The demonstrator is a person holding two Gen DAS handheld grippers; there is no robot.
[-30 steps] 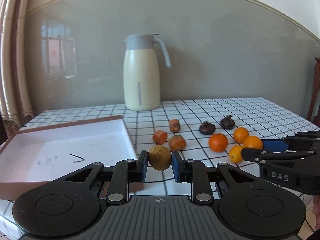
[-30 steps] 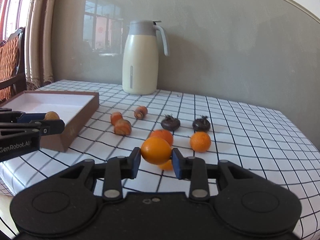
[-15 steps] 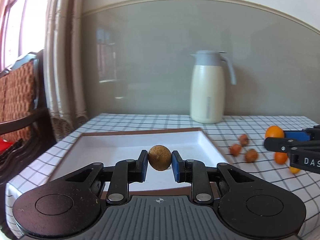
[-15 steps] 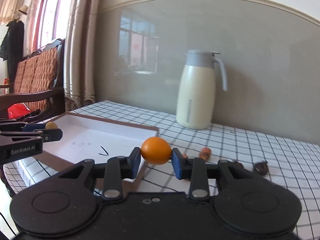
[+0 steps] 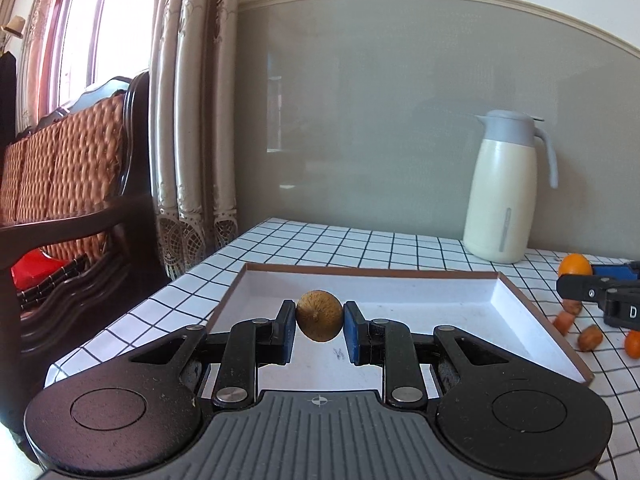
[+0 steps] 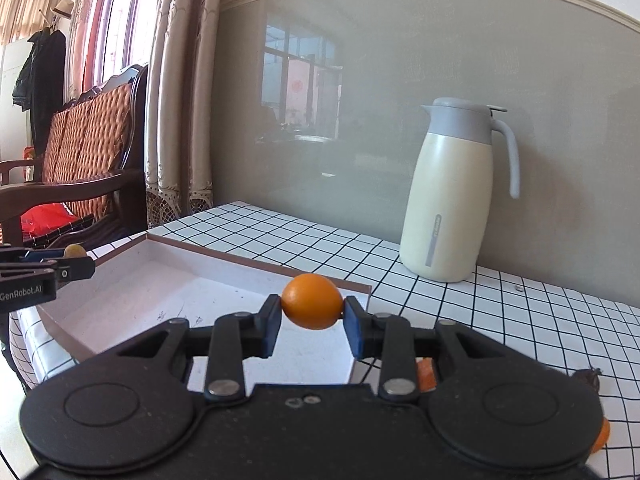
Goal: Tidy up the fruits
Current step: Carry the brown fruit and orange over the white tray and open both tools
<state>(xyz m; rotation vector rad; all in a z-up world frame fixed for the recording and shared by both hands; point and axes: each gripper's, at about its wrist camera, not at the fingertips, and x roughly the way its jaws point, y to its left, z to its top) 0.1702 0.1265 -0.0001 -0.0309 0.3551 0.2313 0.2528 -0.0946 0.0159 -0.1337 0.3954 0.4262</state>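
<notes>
- Left tool [image 5: 319, 330] is clamped on a brown fruit [image 5: 319, 316], above the white tray [image 5: 516, 312].
- Right tool [image 6: 312, 326] grips an orange [image 6: 312, 306], over the tray's right edge.

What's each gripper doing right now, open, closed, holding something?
Left gripper: closed on a brown fruit, above the tray.
Right gripper: closed on an orange, at the tray's edge.

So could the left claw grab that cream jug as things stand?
Probably not yet: the left claw is shut on a brown fruit, and the shallow box lies between it and the cream jug.
</notes>
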